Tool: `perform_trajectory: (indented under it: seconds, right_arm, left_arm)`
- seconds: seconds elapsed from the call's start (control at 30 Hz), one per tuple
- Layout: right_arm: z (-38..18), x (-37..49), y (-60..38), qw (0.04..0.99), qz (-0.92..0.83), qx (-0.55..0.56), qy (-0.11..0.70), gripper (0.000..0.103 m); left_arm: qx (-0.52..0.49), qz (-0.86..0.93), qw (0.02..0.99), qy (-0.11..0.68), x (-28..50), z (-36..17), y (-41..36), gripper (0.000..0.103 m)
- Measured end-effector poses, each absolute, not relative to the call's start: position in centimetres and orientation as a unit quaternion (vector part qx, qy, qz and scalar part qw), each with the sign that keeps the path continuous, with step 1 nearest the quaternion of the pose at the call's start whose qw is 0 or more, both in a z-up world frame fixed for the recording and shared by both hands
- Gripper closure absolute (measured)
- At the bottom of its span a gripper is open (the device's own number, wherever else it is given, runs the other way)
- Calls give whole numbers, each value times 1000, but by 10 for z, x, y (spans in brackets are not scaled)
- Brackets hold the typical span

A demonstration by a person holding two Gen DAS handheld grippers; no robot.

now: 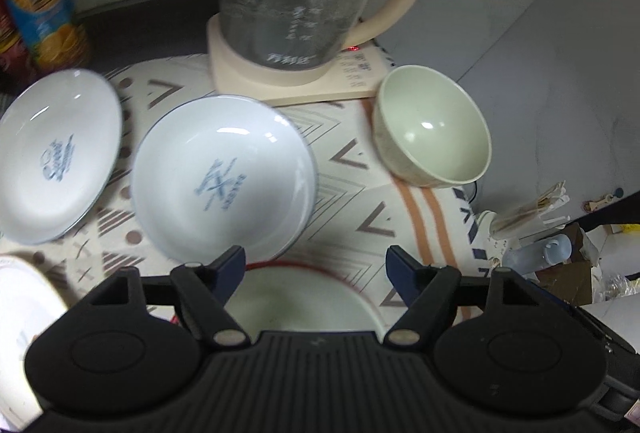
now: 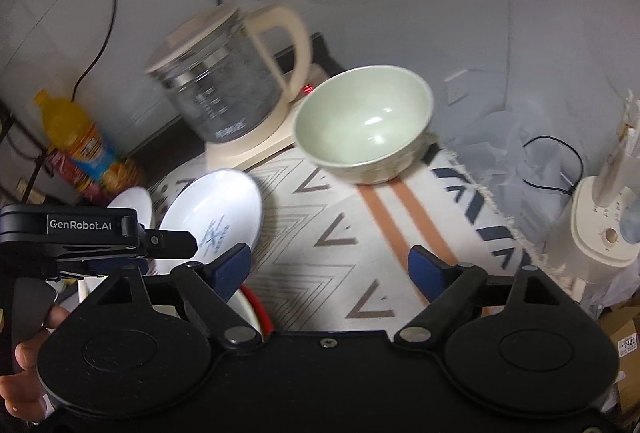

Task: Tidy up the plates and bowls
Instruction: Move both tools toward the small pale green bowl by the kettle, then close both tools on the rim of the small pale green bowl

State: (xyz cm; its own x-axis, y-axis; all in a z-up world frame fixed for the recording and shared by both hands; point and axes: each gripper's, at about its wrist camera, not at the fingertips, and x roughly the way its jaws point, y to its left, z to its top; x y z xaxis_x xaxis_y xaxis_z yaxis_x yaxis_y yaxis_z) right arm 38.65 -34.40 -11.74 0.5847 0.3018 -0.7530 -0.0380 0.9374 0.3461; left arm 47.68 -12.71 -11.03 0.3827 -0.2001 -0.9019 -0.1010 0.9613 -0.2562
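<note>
Both grippers hang spread and empty over the patterned cloth [image 1: 348,193] on the table. The left gripper [image 1: 316,265] sits above a red-rimmed plate [image 1: 300,297], its jaws wide apart, with two white plates ahead: one [image 1: 224,177] just beyond its fingers, another [image 1: 60,157] further left. The right gripper [image 2: 330,267] is equally wide, facing the green bowl [image 2: 364,121], which stands near the cloth's far right edge, close beside the kettle [image 2: 224,89] and its base.

The likely trouble is collision. The two white plates lie nearly touching, so gripping one rim could knock the other. The bowl sits close to the kettle, and a careless reach might bump the glass or push the bowl off the cloth. Smooth glazed rims may also slip from a thin pinch. The cloth could bunch if a plate is dragged.
</note>
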Motion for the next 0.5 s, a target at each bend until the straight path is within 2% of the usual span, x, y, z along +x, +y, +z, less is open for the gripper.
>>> perform_trajectory:
  seconds: [0.5]
  right_arm:
    - [-125, 422, -385, 878, 65, 195, 432, 19]
  left_arm:
    - [-152, -36, 831, 534, 522, -120, -158, 28]
